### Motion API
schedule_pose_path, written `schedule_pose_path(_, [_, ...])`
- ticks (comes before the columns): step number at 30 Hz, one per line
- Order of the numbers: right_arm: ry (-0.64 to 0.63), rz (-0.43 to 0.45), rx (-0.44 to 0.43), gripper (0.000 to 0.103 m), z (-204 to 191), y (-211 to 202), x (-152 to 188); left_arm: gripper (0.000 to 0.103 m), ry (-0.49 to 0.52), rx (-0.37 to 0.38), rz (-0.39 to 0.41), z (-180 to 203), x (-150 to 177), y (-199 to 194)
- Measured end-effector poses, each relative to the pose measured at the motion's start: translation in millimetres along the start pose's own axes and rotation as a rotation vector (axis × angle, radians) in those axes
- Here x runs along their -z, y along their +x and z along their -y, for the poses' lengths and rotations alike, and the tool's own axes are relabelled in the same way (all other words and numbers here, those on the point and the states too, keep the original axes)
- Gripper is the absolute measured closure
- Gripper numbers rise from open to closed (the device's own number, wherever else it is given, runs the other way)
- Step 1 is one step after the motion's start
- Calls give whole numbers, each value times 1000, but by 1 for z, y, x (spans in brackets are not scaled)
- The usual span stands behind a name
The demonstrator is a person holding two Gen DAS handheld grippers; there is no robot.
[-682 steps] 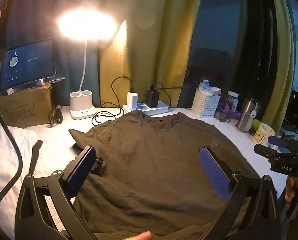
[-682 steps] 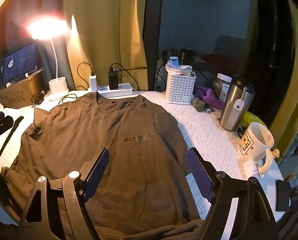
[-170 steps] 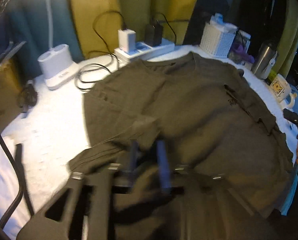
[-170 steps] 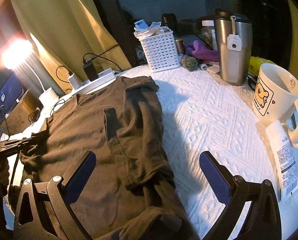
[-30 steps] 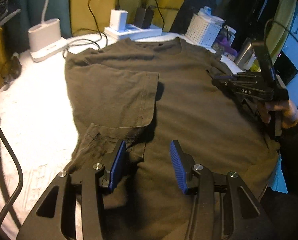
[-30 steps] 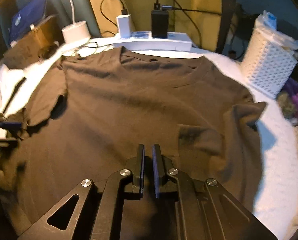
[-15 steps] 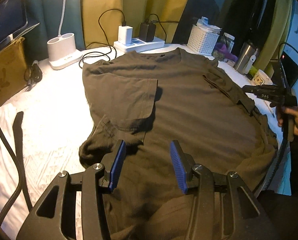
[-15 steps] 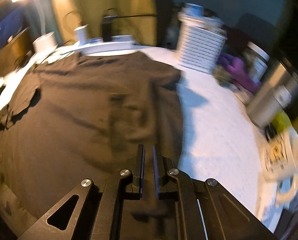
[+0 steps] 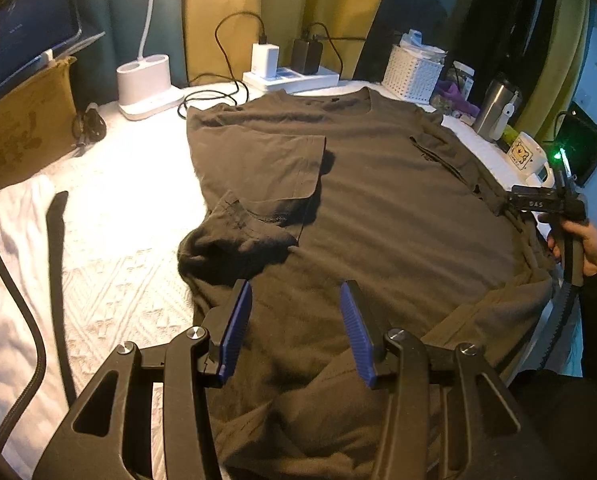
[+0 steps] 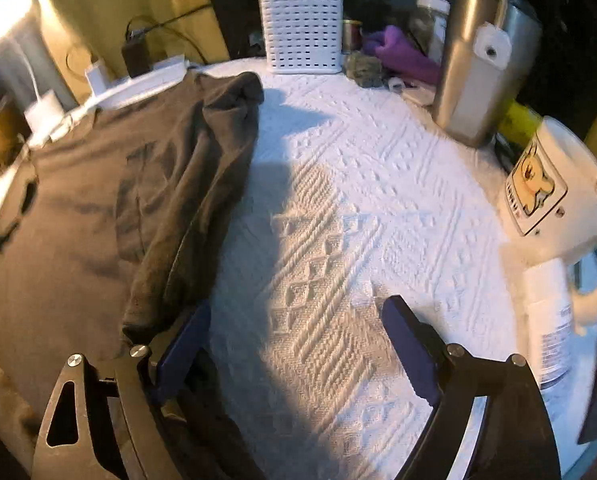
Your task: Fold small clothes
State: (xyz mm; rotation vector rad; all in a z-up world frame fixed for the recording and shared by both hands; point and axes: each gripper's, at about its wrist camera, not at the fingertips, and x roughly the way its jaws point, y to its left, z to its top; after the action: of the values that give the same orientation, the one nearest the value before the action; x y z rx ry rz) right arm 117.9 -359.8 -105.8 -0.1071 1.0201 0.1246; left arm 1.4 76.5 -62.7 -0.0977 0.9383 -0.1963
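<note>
We see the shirt [image 9: 378, 208] flat on the bench [image 9: 130, 184], both sleeves folded in; L gripper [image 9: 296, 326] jaws half apart w/ nothing between, R gripper [image 10: 294, 344] jaws opening wide over bare cloth cover, empty.

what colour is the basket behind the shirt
White, with a slotted grid wall; clearest in the right wrist view.

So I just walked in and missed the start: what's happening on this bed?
A person with a gripper in each hand is folding a dark brown T-shirt on a white textured bedspread. Both sleeves are folded inward. The left gripper hovers part-open above the hem; the right gripper is opening beside the shirt's edge, holding nothing.
</note>
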Motion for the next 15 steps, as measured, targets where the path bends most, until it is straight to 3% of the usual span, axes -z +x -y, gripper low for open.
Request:
schedule_pose_path(5, [47, 39, 24, 14, 3, -22, 4, 57, 1, -17, 26, -7, 7, -18])
schedule_pose_path(9, [37, 101, 33, 14, 0, -50, 14, 41, -18, -11, 29, -14, 16, -23])
schedule_pose_path(15, [0, 151, 2, 15, -19, -84, 43, 41, -21, -1, 11, -16, 34, -26])
